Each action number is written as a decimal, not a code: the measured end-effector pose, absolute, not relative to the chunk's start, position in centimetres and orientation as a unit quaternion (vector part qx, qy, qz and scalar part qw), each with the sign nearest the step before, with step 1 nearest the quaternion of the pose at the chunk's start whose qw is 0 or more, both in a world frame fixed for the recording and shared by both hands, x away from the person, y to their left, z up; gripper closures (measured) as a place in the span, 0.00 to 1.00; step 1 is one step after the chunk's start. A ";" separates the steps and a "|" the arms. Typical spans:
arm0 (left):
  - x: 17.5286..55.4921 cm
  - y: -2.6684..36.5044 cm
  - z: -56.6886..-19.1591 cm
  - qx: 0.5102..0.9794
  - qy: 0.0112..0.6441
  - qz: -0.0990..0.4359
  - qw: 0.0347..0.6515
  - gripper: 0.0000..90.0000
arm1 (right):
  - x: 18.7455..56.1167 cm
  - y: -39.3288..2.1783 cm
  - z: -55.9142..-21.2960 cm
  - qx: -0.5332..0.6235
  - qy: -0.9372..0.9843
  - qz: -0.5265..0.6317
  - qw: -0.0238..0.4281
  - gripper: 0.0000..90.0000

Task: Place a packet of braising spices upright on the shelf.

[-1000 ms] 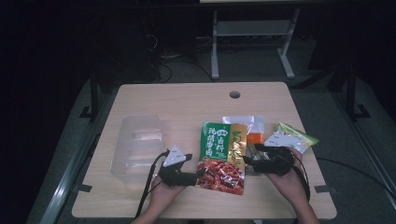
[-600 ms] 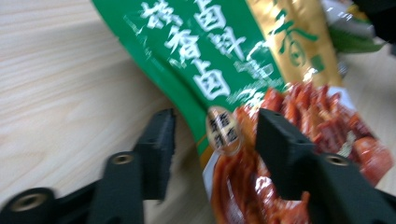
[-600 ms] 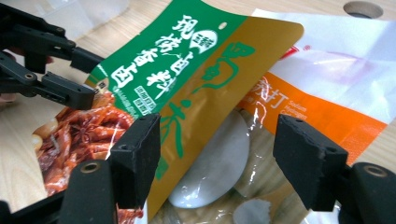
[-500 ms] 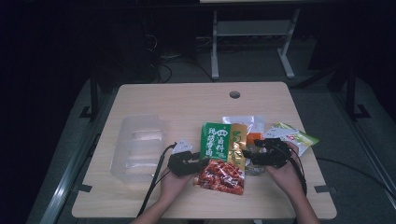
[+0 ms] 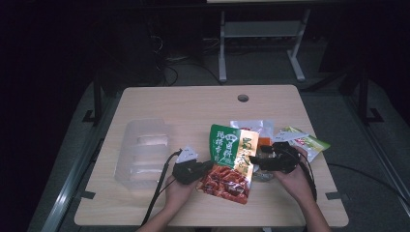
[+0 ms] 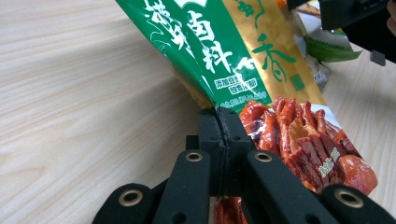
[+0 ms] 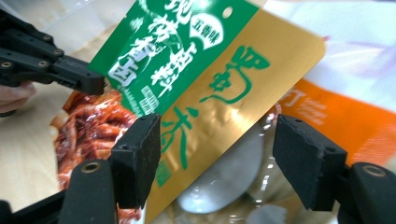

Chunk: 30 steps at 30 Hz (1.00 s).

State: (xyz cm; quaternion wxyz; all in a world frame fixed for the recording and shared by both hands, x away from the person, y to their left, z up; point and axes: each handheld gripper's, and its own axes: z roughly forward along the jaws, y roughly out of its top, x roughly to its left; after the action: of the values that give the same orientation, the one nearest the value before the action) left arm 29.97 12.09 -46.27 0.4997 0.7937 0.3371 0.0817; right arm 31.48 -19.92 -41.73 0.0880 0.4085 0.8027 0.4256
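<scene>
A green-and-gold snack packet (image 5: 233,146) lies tilted across the other packets in the middle of the table. My left gripper (image 5: 209,166) is at its near-left corner. In the left gripper view its jaws (image 6: 218,117) are pressed together right where that corner (image 6: 212,100) ends, and they appear shut on it. A red packet (image 5: 225,182) of printed meat lies flat beneath that gripper. My right gripper (image 5: 254,159) is open on the packet's right side. Its pads (image 7: 140,154) straddle the gold half (image 7: 224,102) without touching it.
A clear plastic tray (image 5: 143,152) sits to the left. A white-and-orange packet (image 5: 258,129) and a clear pouch with white contents (image 7: 224,186) lie under the green-and-gold one. A light green packet (image 5: 305,141) lies at the right. The table (image 5: 193,106) has a cable hole (image 5: 243,98).
My left gripper has moved forward and right to the green-and-gold packet's corner. My right gripper has edged left over the packet's gold side.
</scene>
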 end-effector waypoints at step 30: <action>28.0 14.4 -45.5 0.786 0.321 0.115 0.516 0.96 | 33.3 -16.2 -41.7 0.376 0.797 0.472 -0.010 1.00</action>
State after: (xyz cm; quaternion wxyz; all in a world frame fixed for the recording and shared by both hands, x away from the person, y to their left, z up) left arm 27.96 14.40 -45.53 0.5160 0.7859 0.3206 0.1153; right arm 33.34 -16.16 -41.75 -0.0102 0.3757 0.7974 0.4721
